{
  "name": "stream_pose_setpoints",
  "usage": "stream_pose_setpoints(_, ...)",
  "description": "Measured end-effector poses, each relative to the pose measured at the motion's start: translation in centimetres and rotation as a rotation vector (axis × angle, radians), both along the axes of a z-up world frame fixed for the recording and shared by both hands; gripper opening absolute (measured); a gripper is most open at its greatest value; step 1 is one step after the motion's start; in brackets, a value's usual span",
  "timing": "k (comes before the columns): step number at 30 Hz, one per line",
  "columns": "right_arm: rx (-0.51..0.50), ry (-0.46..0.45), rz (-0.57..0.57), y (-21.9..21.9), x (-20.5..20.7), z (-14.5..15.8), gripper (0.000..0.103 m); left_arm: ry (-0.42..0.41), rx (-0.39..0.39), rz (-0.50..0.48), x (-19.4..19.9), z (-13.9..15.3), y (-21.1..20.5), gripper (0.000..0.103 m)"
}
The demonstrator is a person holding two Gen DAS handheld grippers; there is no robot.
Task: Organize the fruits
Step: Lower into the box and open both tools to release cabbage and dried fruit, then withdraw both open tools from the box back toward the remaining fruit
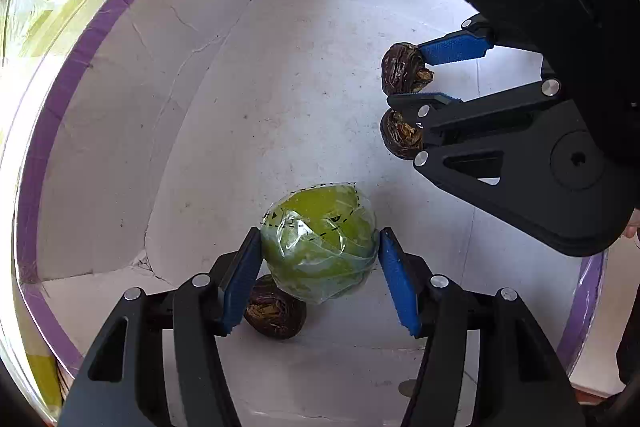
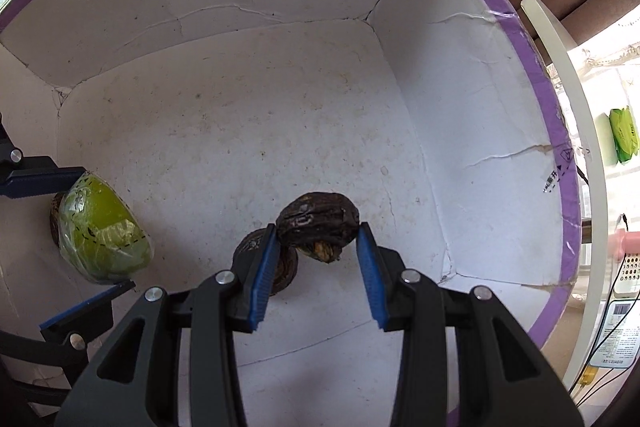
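While both grippers sit inside the white box, your left gripper clamps the wrapped green fruit at lower center of its view, 1 dark fruit just beneath. Your right gripper frames a wrinkled dark fruit, pads touching its sides; can't tell whether it's gripped. A 2nd dark one sits beside its left pad.
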State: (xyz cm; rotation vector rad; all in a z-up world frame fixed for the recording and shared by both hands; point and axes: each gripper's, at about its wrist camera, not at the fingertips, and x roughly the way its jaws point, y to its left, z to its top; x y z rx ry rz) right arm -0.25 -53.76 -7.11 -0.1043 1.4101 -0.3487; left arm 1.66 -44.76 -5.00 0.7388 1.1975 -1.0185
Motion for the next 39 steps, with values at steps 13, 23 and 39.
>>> stream_pose_setpoints(13,0.056,-0.027,-0.024,-1.1,0.3,0.7,0.049,0.081,-0.075,0.032,1.1,0.4,0.8,0.076)
stream_pose_setpoints(23,0.064,-0.103,-0.053,-1.7,-0.1,2.0,0.061,0.003,-0.215,0.057,0.8,2.6,3.0,0.088)
stream_pose_setpoints(39,0.196,-0.334,-0.126,-2.9,-3.0,5.8,0.085,-0.484,-0.347,0.296,-1.1,8.9,6.1,0.09)
